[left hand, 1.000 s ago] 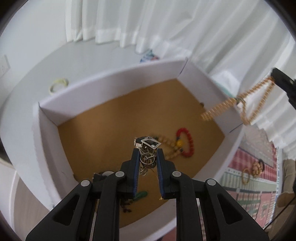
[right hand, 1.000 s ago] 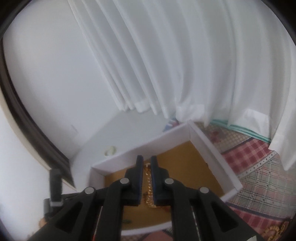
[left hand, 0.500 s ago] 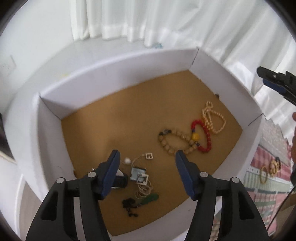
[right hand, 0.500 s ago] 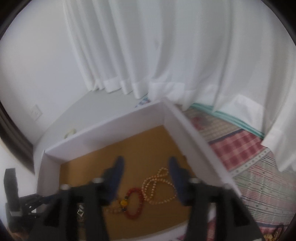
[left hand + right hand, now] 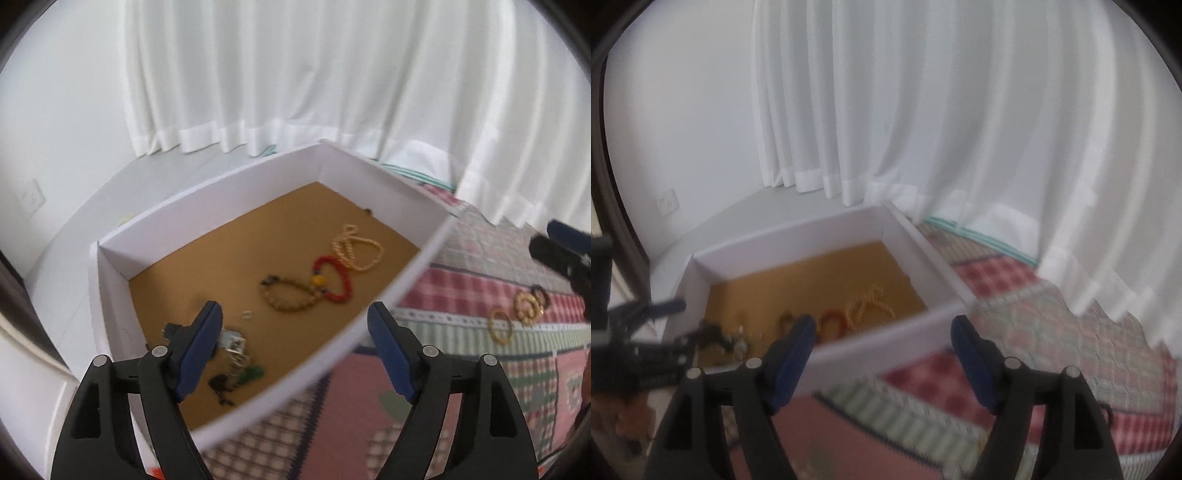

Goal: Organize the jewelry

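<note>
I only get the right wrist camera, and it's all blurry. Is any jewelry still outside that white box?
Observer: Yes. The left wrist view shows gold bangles lying on the patchwork quilt, outside the box.
Operator: What's the reddish smudge inside?
Observer: A red bead bracelet, lying against a brown bead strand.
Operator: Is the other claw carrying anything?
Observer: No. The left gripper is open; its jaws have just been opening, with nothing held between them.
</note>
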A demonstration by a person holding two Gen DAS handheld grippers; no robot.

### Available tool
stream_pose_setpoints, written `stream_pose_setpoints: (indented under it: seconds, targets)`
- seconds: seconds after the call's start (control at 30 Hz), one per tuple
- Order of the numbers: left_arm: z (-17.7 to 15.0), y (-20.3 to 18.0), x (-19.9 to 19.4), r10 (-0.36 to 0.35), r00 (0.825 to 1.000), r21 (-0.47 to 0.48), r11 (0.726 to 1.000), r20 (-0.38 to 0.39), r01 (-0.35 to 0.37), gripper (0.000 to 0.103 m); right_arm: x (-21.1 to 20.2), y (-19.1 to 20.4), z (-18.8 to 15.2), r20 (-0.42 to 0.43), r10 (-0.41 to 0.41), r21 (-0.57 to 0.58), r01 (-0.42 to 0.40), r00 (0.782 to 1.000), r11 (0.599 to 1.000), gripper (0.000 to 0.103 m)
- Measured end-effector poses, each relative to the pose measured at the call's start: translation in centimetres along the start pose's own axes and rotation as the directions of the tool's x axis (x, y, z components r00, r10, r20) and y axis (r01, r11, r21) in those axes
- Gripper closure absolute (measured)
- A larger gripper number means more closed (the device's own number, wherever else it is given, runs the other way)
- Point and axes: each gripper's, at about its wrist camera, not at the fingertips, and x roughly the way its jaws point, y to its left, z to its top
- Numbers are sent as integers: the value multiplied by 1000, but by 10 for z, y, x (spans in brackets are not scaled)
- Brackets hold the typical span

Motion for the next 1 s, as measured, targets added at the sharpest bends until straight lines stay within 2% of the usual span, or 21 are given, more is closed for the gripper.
stream_pose_setpoints:
  seconds: [0.13,0.23,0.3,0.43,0.47,0.53,0.63,0.73,0.83,1.0]
  targets:
    - [-10,-24,-13,-26,1000,34,999,10,25,17,-32,-11,-30,3,-44,25,44,999,999,26]
    - [-24,-41,-21,-47,999,44,998,13,46,8,-57,-21,-56,10,-80,53,79,997,995,24]
    - [-38,-50,-23,-77,997,43,996,10,77,4,-71,-28,-74,17,-99,77,98,995,992,18]
    - [-77,-76,-22,-172,985,85,982,1,172,4,-98,-48,-136,3,-161,168,158,987,973,18]
    - [-84,-82,-21,-188,982,94,978,-12,188,4,-104,-55,-158,-16,-189,199,188,982,962,18]
    - [-105,-101,-13,-250,965,117,959,-84,258,4,-112,-65,-189,-54,-237,232,243,970,942,18]
    - [-127,-124,-5,-302,940,128,938,-161,323,4,-123,-82,-231,-117,-305,279,326,945,903,18]
    - [-142,-145,-4,-301,937,162,930,-176,329,4,-136,-96,-258,-132,-352,316,376,927,871,18]
    - [-151,-157,-6,-290,941,208,923,-175,323,4,-143,-102,-274,-104,-346,353,360,932,864,18]
    - [-157,-168,-1,-279,932,240,912,-230,332,4,-133,-101,-278,-95,-285,371,300,954,879,18]
